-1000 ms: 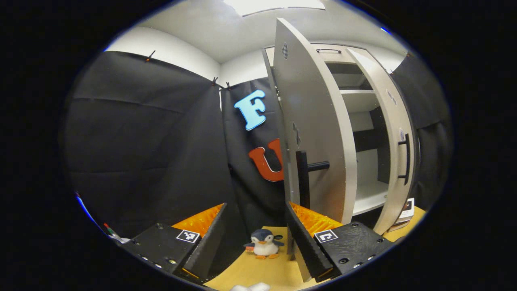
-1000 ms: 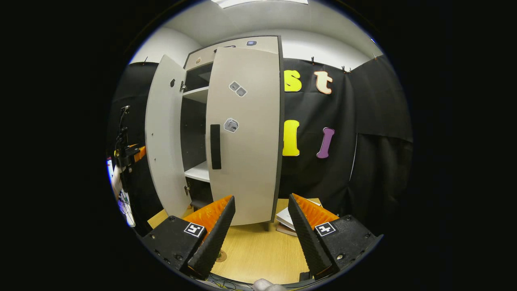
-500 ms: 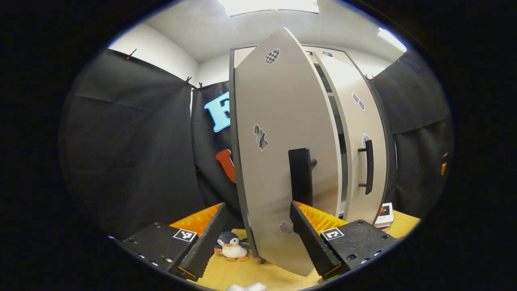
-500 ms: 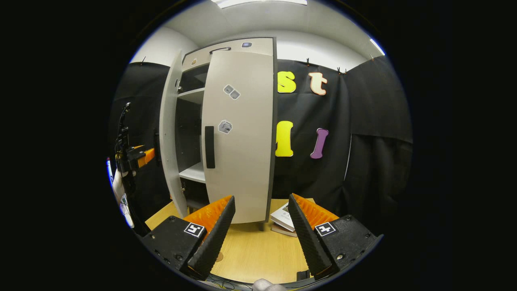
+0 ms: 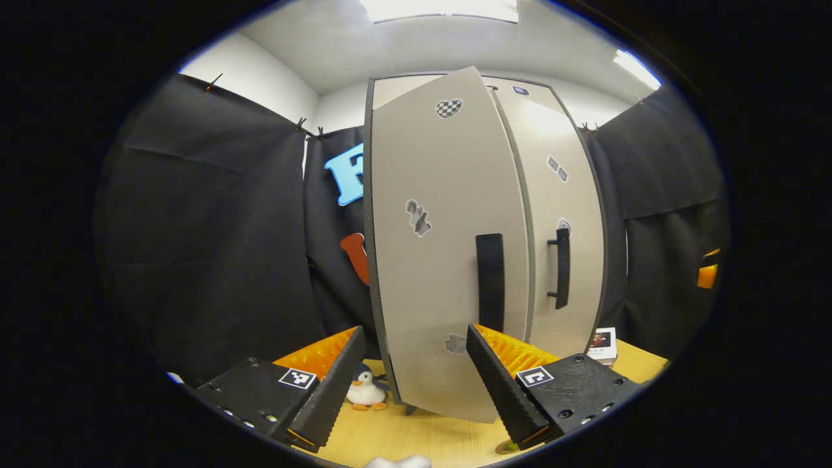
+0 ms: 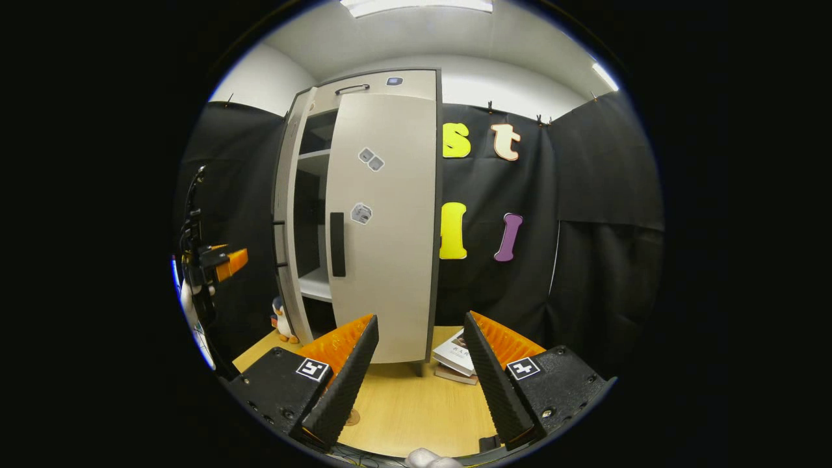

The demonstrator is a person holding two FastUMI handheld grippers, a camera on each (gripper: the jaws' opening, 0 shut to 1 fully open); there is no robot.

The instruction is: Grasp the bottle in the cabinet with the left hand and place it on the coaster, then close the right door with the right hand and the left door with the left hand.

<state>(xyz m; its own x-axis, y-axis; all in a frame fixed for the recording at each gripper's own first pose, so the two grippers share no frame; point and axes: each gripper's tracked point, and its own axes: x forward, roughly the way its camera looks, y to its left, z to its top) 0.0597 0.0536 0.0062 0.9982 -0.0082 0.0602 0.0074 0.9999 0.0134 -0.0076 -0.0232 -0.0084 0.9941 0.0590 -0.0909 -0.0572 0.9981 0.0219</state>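
The left door (image 5: 442, 260) of the cabinet (image 6: 364, 84) is almost shut but stands a little proud of the right door (image 5: 562, 227), which lies flush. From the right gripper view a dark gap is open between the two doors.

The left gripper (image 5: 413, 383) has its jaws wide and holds nothing; its right finger is close to the door's lower edge, contact unclear. The right gripper (image 6: 416, 377) is also wide and empty, well back over the wooden surface (image 6: 416, 409).

Risks, as I judge them: a push too weak leaves the door ajar, and a finger could catch the black handle (image 5: 489, 279). The penguin toy (image 5: 366, 391) stands just beside the door's hinge side and could be knocked. The bottle and coaster I cannot find with certainty.
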